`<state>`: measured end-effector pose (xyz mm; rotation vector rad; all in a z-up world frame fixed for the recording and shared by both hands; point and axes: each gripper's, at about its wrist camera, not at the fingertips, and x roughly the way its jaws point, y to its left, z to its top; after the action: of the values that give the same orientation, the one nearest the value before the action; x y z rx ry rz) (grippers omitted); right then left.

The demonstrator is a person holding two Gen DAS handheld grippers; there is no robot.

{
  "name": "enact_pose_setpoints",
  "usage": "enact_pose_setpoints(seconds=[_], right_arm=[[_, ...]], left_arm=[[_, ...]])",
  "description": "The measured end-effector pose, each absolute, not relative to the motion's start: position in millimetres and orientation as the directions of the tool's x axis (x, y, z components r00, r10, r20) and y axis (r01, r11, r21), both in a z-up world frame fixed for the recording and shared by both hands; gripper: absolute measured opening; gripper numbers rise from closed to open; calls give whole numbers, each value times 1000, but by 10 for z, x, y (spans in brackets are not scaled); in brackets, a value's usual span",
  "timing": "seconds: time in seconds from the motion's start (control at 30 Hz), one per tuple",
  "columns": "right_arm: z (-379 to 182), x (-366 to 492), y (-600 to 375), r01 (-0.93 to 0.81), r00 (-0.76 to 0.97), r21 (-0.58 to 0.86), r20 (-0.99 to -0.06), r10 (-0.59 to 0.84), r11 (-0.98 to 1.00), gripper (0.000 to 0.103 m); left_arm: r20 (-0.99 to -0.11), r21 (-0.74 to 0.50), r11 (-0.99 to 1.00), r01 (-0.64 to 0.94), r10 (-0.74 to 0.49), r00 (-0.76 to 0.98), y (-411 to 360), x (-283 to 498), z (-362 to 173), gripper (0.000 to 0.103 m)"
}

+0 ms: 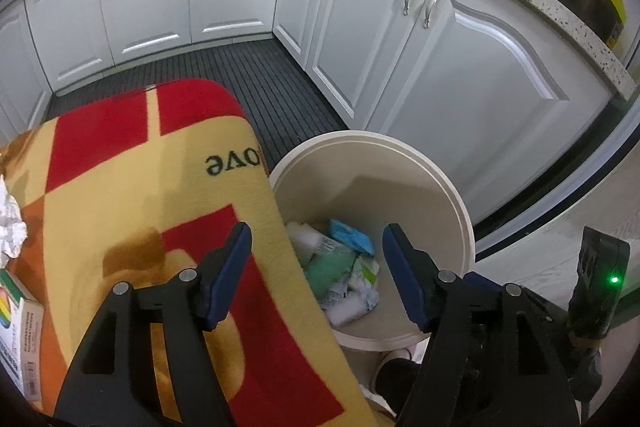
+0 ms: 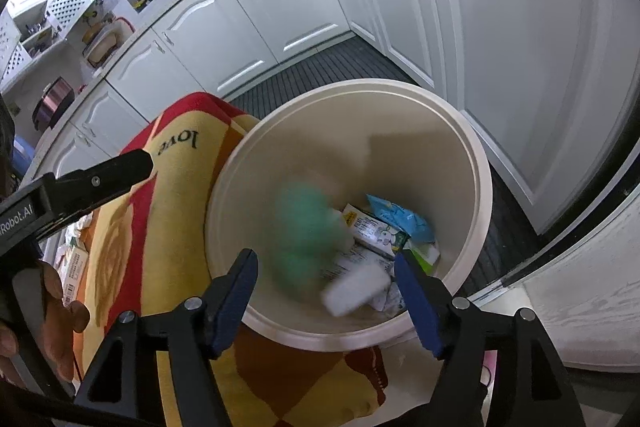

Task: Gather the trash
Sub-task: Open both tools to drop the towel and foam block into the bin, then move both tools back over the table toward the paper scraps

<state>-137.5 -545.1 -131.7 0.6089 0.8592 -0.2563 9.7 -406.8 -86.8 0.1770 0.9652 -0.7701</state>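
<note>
Kitchen floor | right tool [image 2: 326,277] wide open, empty, over bin [image 2: 476,163]

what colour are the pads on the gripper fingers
Dark blue pads on black arms, clearest in the right wrist view.

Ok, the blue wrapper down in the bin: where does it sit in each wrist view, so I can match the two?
Left wrist: the blue wrapper lies at the bottom of the bin, lower centre, between the open fingers of the left gripper.
Right wrist: the blue wrapper lies right of centre on the bin's floor, above the right gripper.
Shared landmark: the word "love" on the blanket, left of the bin.
</note>
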Motion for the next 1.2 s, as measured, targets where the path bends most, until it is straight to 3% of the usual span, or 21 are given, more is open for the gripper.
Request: enact_pose_setpoints(seconds=[0.67, 1.2], right_arm=[[-983, -1339, -4968, 356, 661, 354, -749, 35, 865, 68], [-810, -862, -4009, 148, 659, 364, -730, 183, 919, 72]], left_arm=[[-763, -85, 792, 605, -442, 472, -3412, -80, -661, 67], [-811, -5, 906, 424, -252, 528, -1792, 307, -613, 67]])
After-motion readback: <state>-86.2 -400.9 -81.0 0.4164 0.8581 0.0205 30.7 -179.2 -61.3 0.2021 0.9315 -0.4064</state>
